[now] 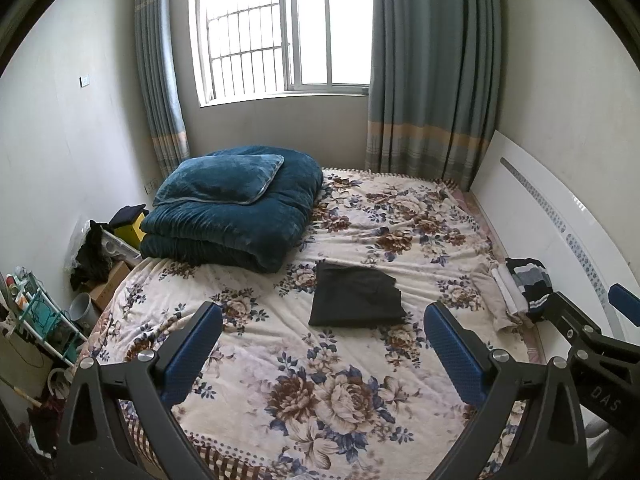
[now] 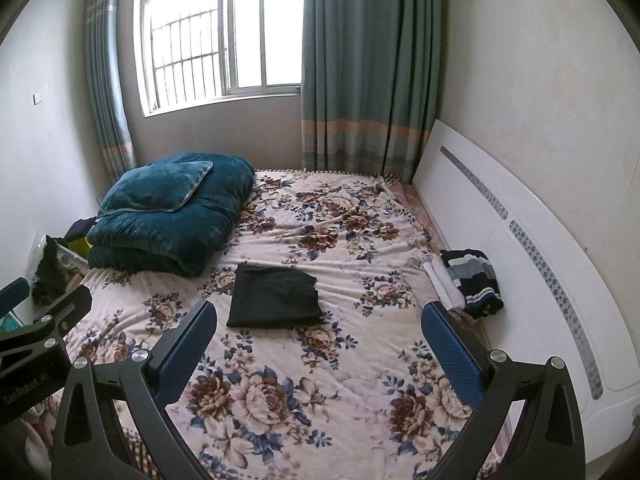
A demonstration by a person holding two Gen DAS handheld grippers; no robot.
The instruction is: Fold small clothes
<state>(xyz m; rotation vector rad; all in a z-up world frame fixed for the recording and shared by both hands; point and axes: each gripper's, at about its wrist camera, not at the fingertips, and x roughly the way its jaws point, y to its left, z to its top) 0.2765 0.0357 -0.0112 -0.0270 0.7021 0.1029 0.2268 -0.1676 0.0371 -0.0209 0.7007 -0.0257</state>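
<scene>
A dark folded garment [image 1: 356, 296] lies flat in the middle of the floral bed; it also shows in the right wrist view [image 2: 276, 294]. A pile of small clothes, striped dark and grey [image 1: 528, 280] with white rolled pieces, sits at the bed's right edge by the headboard, also seen in the right wrist view [image 2: 474, 278]. My left gripper [image 1: 324, 320] is open and empty, held above the near part of the bed. My right gripper [image 2: 320, 318] is open and empty, beside the left one; it shows in the left wrist view [image 1: 584, 312].
A folded teal quilt with a pillow [image 1: 236, 208] fills the far left of the bed [image 1: 320, 400]. A white headboard [image 2: 520, 248] runs along the right. Boxes, a shelf and a bucket [image 1: 82, 308] crowd the floor at left. Window and curtains stand behind.
</scene>
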